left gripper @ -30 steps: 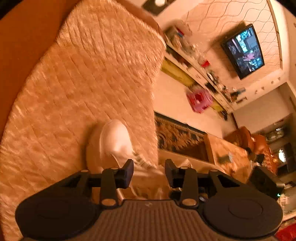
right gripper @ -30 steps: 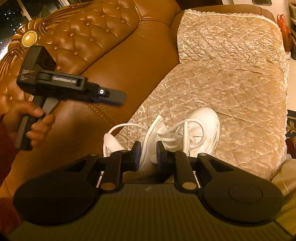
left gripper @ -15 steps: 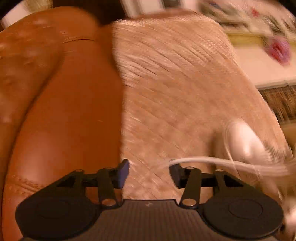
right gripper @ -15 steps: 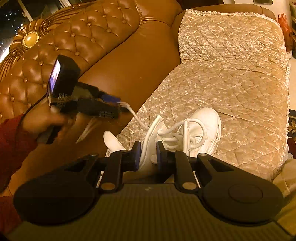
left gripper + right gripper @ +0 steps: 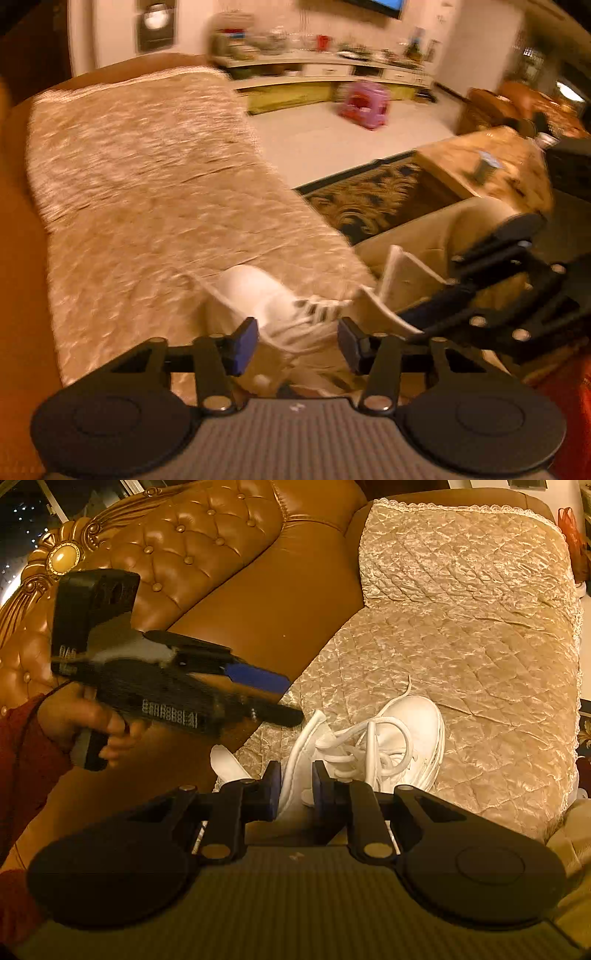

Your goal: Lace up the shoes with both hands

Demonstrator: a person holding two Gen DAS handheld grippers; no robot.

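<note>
A white shoe (image 5: 406, 734) with loose white laces (image 5: 384, 746) lies on the quilted beige cover (image 5: 480, 646) of a brown leather sofa. My right gripper (image 5: 295, 786) is shut on the shoe's upright white tongue (image 5: 306, 738). It shows the same way in the left wrist view, the right gripper (image 5: 436, 314) on the tongue (image 5: 395, 273). A hand in a red sleeve holds my left gripper (image 5: 284, 698) just above and left of the tongue's top. Its jaws are closing with nothing pinched. In its own blurred view the left gripper (image 5: 297, 343) frames the shoe (image 5: 258, 291).
The tufted leather sofa back (image 5: 207, 535) rises behind at the left. A white insole-like piece (image 5: 229, 764) lies by the shoe's heel. Beyond the sofa's edge are a patterned rug (image 5: 369, 199), a low wooden table (image 5: 491, 166) and a pink object (image 5: 365, 103) on the floor.
My left gripper has rolled and swung back toward the shoe. The lace strand that hung from it half a second ago is off it. The right gripper has kept still.
</note>
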